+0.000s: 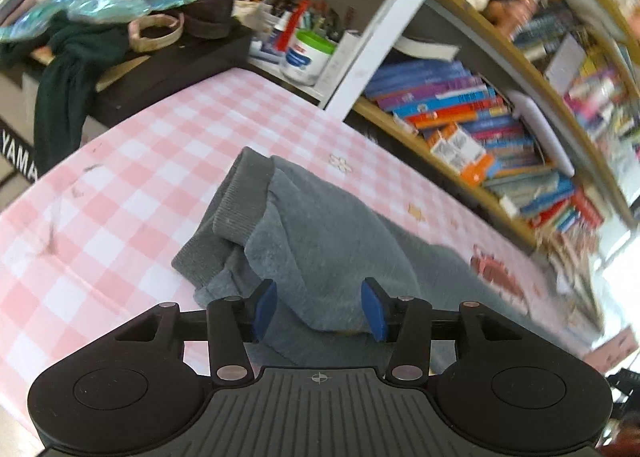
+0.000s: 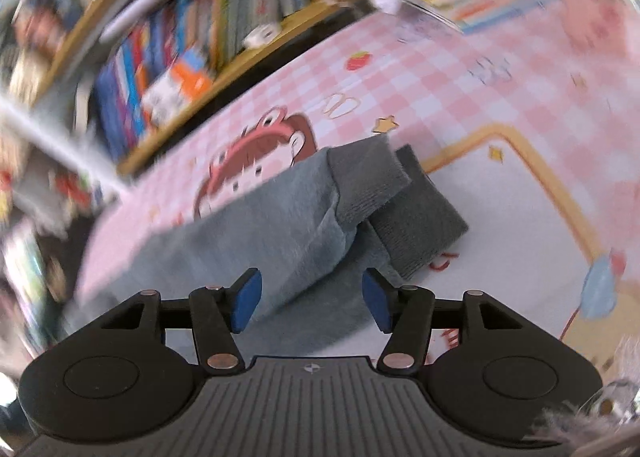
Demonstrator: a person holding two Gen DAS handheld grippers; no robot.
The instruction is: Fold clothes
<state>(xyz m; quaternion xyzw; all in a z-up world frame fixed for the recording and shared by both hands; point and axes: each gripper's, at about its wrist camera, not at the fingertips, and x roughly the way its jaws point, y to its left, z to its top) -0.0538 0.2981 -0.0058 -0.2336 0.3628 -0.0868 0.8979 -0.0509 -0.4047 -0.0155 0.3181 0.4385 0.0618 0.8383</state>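
A grey sweatshirt-like garment (image 1: 320, 225) lies on a pink checked tablecloth (image 1: 140, 161). One ribbed cuff (image 1: 240, 197) is folded over at its far left end. My left gripper (image 1: 320, 311) hovers close over the near fold, open, with cloth showing between the blue pads (image 1: 266, 309) but not pinched. In the right wrist view the same garment (image 2: 280, 225) ends in two ribbed cuffs (image 2: 416, 225) that lie one over the other. My right gripper (image 2: 312, 303) is open just above that cloth, its pads (image 2: 378, 305) clear of it.
A bookshelf (image 1: 480, 129) packed with books runs along the table's far side and shows blurred in the right wrist view (image 2: 168, 69). A green-lidded jar (image 1: 308, 57), pens and a dark green cloth (image 1: 64, 97) crowd the far left corner. A cartoon print (image 2: 260, 153) marks the tablecloth (image 2: 440, 97).
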